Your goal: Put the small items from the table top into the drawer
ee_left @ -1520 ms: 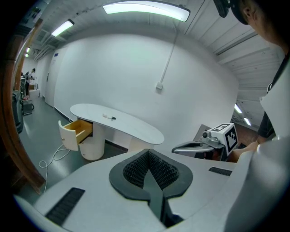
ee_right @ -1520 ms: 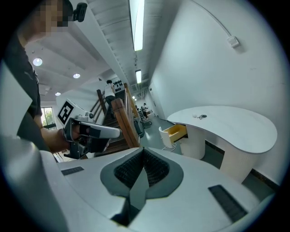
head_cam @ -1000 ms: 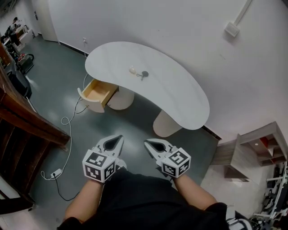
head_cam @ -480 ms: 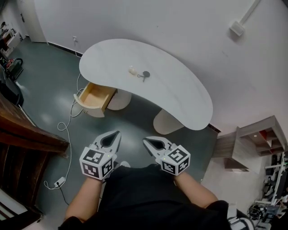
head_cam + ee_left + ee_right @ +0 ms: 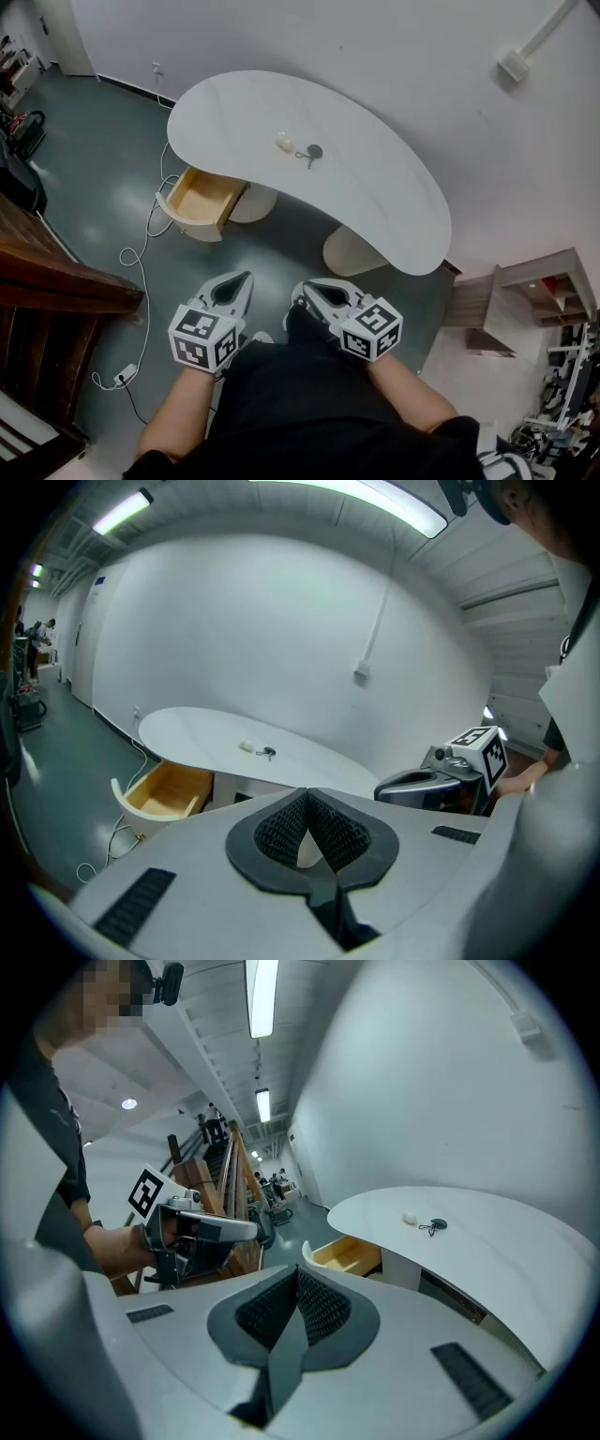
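Two abreast, left gripper (image 5: 244, 278), right gripper (image 5: 303, 287), jaws together

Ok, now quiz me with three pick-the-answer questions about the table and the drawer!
1. The drawer is: A open, B shut, C upside down.
2. Where do the white item and the dark item lie? A in the drawer, B on top of the table, C under the table.
3. What colour is the table top? A red, B black, C white.

Answers:
1. A, because its wooden inside shows.
2. B, because both sit side by side near the middle of the top.
3. C, because the whole top is plain white.
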Demonstrator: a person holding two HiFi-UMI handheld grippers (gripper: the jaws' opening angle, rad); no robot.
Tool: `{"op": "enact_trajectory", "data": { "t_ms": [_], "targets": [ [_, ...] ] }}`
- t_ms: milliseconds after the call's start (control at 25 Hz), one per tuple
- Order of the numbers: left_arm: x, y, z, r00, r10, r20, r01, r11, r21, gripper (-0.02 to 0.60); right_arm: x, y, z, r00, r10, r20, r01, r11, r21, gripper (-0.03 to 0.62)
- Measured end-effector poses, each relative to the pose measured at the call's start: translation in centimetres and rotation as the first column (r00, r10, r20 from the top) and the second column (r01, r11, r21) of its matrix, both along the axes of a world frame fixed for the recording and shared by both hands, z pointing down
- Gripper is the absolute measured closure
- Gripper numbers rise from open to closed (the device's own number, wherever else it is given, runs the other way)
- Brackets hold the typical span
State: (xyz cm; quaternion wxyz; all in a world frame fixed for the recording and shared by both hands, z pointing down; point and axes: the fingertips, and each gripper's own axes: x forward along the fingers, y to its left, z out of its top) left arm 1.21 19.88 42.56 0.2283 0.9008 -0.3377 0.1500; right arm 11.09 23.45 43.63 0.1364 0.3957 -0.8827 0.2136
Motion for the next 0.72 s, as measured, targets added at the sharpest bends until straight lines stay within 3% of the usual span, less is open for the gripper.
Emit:
{"op": "enact_trajectory", "data": {
  "t_ms": [360, 720],
  "targets": [
    [0.1, -5.5, 0.5, 0.999, -0.044, 0.029, 0.044, 0.999, 0.011, 0.566, 0.6, -7.4, 0.2, 0.999, -0.032, 0.021, 0.031, 0.999, 0.029, 0.585],
    [3.0, -14.4, -0.6, 0.997, -0.054, 0.057, 0.052, 0.998, 0.029, 0.566, 3.3, -17.4, -0.3, 0.999, -0.041, 0.022, 0.040, 0.999, 0.036, 0.585]
  ]
}}
